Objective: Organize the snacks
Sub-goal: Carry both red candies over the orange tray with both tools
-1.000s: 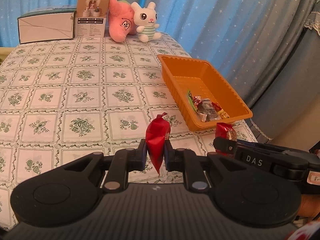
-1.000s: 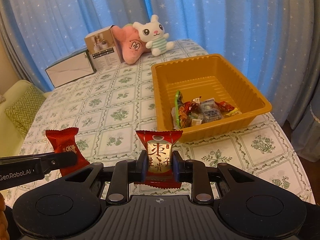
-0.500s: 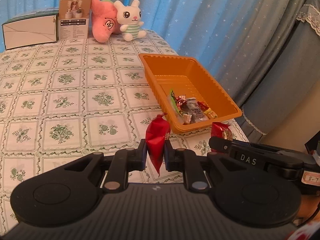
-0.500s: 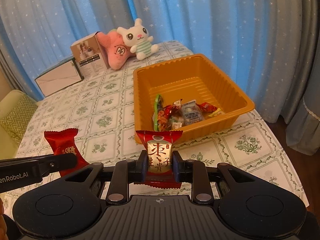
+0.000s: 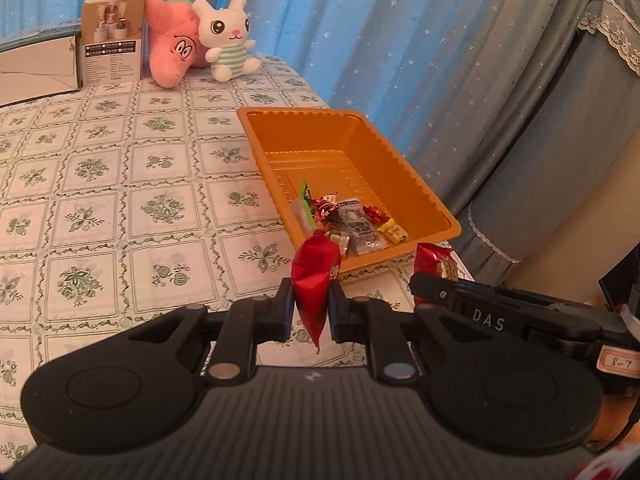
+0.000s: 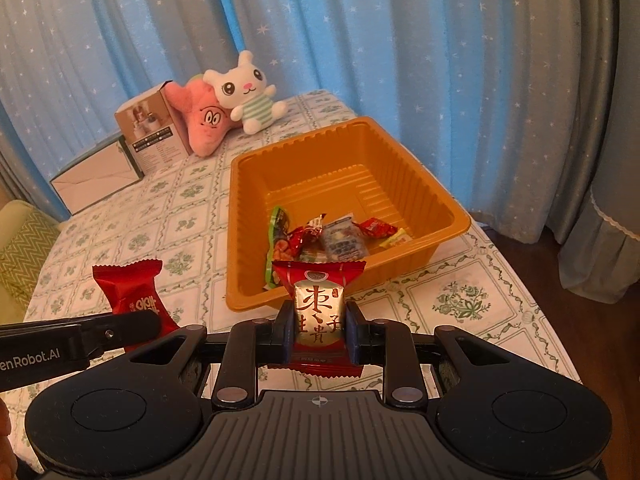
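Note:
My left gripper (image 5: 311,307) is shut on a plain red snack packet (image 5: 314,276), held above the table just short of the near corner of the orange tray (image 5: 416,184). My right gripper (image 6: 318,328) is shut on a red and gold snack packet (image 6: 319,312) with Chinese characters, held in front of the tray's (image 6: 236,240) near wall. Several small wrapped snacks (image 6: 332,236) lie in the tray's near part. The left packet also shows in the right wrist view (image 6: 132,294), and the right packet in the left wrist view (image 5: 434,264).
A green-patterned tablecloth (image 5: 120,200) covers the table. At the far edge stand a pink plush (image 5: 174,54), a white bunny plush (image 5: 228,38), a printed box (image 5: 112,42) and a flat white box (image 6: 96,178). Blue star curtains hang behind. The table edge runs right of the tray.
Both grippers have moved forward and closer to the orange tray, each still holding its packet. The tray looks larger and nearer in both views.

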`<state>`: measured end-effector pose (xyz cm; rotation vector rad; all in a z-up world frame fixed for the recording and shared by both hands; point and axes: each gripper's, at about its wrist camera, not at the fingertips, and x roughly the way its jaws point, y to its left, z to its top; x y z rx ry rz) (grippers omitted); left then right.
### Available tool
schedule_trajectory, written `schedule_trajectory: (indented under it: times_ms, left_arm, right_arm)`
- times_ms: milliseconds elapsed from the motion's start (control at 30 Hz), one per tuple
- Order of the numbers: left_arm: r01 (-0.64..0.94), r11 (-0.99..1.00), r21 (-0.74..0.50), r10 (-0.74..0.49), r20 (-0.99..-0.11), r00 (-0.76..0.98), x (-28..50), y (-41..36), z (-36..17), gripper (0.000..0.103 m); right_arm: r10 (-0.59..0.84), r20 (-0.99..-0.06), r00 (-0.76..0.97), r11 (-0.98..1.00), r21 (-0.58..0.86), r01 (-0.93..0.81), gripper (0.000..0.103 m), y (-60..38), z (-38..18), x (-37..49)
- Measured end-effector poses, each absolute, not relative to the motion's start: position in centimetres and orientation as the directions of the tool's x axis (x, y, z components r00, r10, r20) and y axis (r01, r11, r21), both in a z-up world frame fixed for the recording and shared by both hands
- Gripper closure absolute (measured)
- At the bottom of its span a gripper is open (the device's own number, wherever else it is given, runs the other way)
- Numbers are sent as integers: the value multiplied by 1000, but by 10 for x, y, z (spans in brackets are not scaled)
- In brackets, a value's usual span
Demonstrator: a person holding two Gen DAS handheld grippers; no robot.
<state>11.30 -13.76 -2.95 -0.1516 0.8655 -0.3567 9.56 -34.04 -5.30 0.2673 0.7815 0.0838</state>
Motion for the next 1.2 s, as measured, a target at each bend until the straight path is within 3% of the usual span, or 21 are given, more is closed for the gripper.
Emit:
schedule_trajectory:
  times_ms: [1200]
  left_arm:
    - [309,913,-267,-406,-686,604,187,-180,-18,88]
  right_arm:
    - [157,-660,735,972,234,3,77,-368,-40,161]
